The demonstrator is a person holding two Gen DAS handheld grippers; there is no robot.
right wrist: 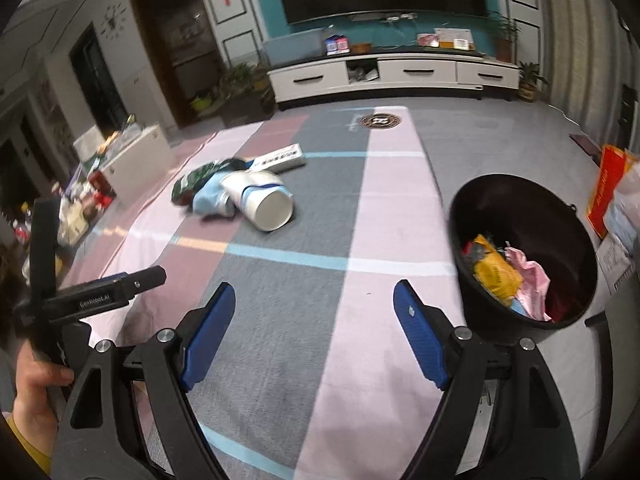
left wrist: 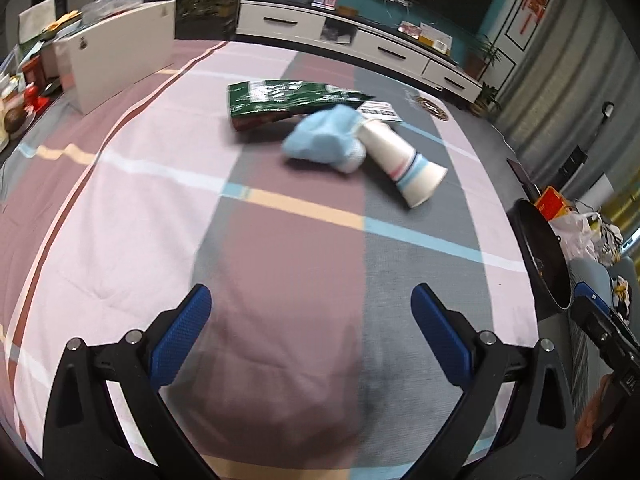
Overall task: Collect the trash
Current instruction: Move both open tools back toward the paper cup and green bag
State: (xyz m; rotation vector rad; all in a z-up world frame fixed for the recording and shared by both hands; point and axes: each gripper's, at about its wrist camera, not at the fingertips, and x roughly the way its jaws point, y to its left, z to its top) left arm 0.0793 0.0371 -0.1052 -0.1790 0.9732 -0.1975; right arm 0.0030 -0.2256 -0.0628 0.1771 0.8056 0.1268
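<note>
Striped cloth (right wrist: 392, 208) covers the surface; the black bin (right wrist: 520, 200) already holds wrappers at its right edge. Well ahead lie a green bag (left wrist: 288, 98), blue rag (left wrist: 320, 138) and paper cup (right wrist: 264, 202). Both the left gripper (left wrist: 311, 312) and right gripper (right wrist: 314, 312) gape empty: probably between pickups, reaching next for the pile.

Left tongs (left wrist: 311, 312) spread wide, angled downward, nothing between the blue pads. Right tongs (right wrist: 314, 308) likewise parted and empty. Left hand (right wrist: 34, 394) gripping its handle.
</note>
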